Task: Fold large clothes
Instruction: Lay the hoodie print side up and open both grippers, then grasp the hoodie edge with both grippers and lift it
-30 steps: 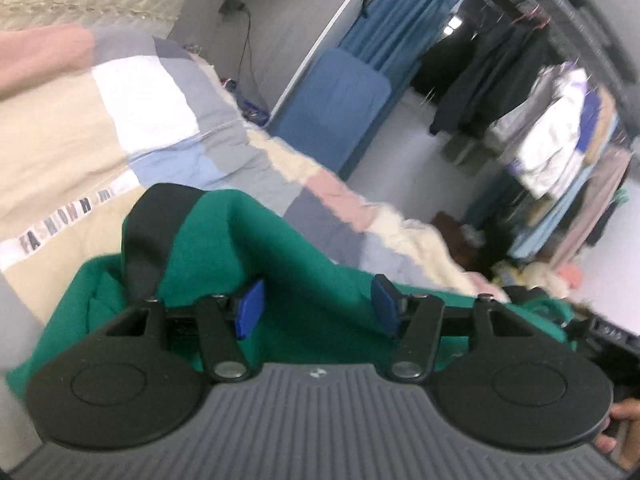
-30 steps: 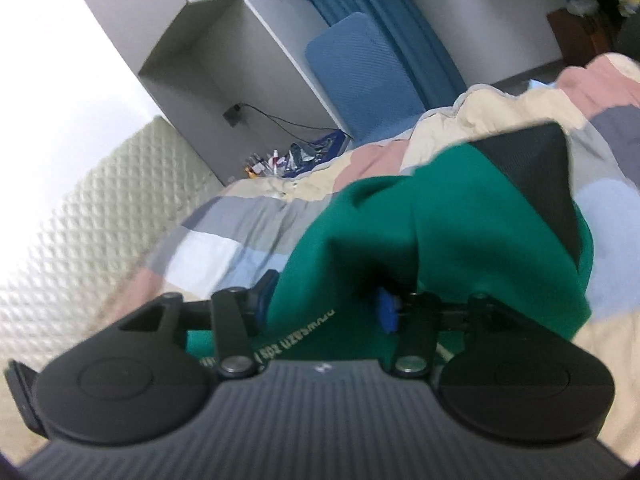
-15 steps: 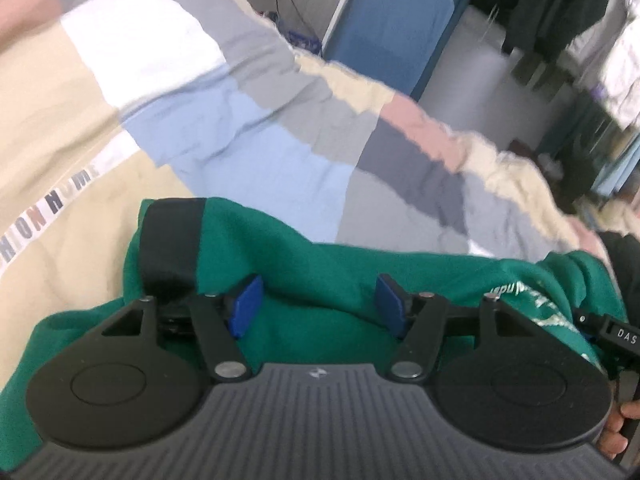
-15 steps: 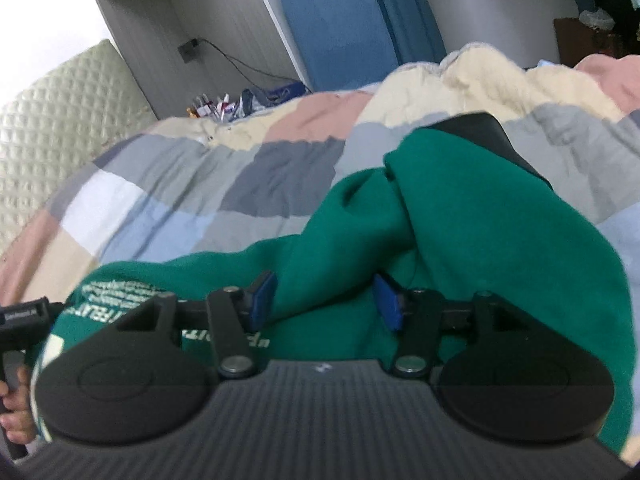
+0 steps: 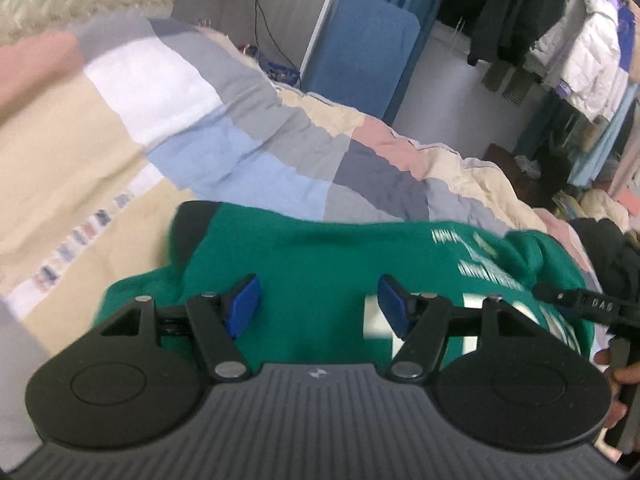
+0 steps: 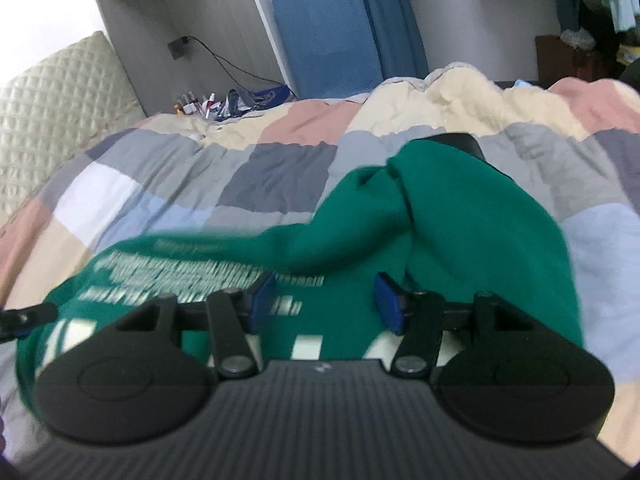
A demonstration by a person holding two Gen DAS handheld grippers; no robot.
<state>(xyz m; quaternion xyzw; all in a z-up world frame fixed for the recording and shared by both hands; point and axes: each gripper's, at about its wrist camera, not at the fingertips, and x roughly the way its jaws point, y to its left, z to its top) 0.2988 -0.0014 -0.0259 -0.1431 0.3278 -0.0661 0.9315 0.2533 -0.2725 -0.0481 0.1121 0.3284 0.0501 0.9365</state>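
Bed: a patchwork quilt [image 5: 248,168] in grey, blue, cream and pink squares is covering it; a padded headboard [image 6: 52,96] is standing at the far left edge.
Sweatshirt: a large green sweatshirt [image 5: 320,264] is lying on the near part of the quilt, white lettering facing up, one black-cuffed sleeve [image 6: 460,208] trailing toward the far right.
Handling: it is looking soft, thick and limp, fairly light, not slippery and not fragile; it is likely sagging and bunching wherever it is not supported, so a hem corner, shoulder seam or the cuff is probably the best place to pinch.
Left gripper [image 5: 318,306]: it is tilting down over the plain green part beside a black cuff; its jaws have just been opening, now standing wide, cloth under them but the blue pads [image 5: 244,304] not pressing it.
Right gripper [image 6: 324,304]: it is tilting down over the lettered part; gap moderate, pads clear of the cloth, nothing gripped.
Hand [image 5: 618,368]: it is showing at the right edge, wrapped around the other gripper's handle.
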